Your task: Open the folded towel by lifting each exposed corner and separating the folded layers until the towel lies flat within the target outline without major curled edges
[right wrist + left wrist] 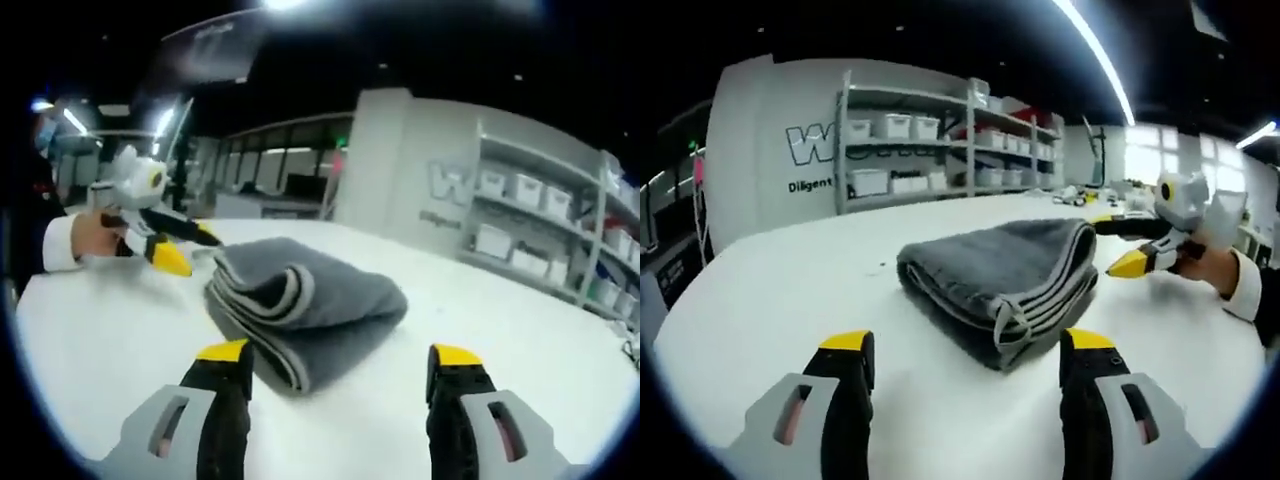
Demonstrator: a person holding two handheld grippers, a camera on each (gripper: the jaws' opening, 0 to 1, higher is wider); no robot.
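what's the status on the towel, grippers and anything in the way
Left gripper open, short of the towel, holding nothing. Right gripper open, also short, empty. Towel folded in layers on the white table. Nothing on the table blocks either approach.

Left gripper: jaws parted wide at 6 o'clock, nothing between them. Right gripper: jaws likewise spread apart at 6 o'clock, holding nothing.

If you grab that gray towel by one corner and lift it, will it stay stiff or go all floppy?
Probably floppy. The gray towel is soft cloth folded into several rounded layers, so a lifted corner would likely peel up while the rest sags. It looks thick, so perhaps slightly heavy. It shouldn't roll, and the white table may let it slide.
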